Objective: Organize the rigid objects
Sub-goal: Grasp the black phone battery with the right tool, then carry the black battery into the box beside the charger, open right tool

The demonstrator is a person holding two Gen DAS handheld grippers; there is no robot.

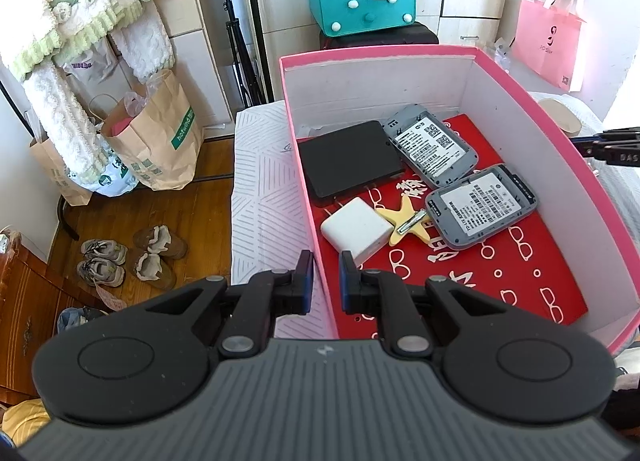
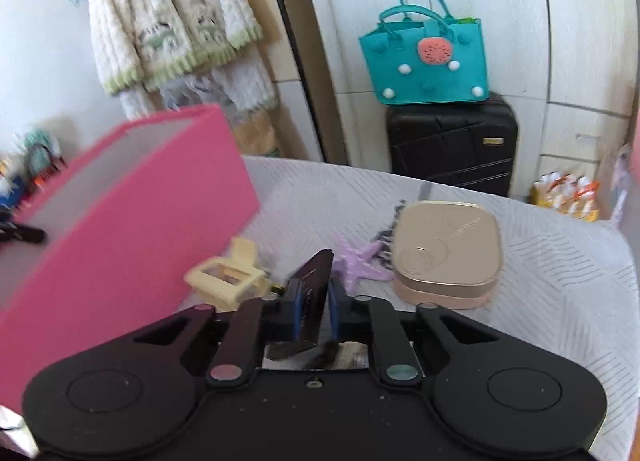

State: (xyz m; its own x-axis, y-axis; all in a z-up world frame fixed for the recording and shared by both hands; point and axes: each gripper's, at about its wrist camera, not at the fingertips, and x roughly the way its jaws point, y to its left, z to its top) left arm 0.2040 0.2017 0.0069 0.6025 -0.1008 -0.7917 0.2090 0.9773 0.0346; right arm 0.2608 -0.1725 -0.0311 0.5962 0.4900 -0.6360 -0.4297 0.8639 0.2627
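The left gripper (image 1: pixel 326 277) pinches the pink box's (image 1: pixel 304 181) near wall, steadying it. At 3 o'clock of the box, on the bedspread (image 2: pixel 540 281), the right gripper (image 2: pixel 314 311) clamps 1 thin black card (image 2: pixel 314 281) by its edge; it looks light, stiff and slippery.

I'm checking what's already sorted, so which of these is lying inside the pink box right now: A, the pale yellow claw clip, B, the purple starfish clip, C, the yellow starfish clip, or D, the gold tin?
C: the yellow starfish clip lies on the red floor of the pink box, beside the white charger; the other three are on the bed outside it.
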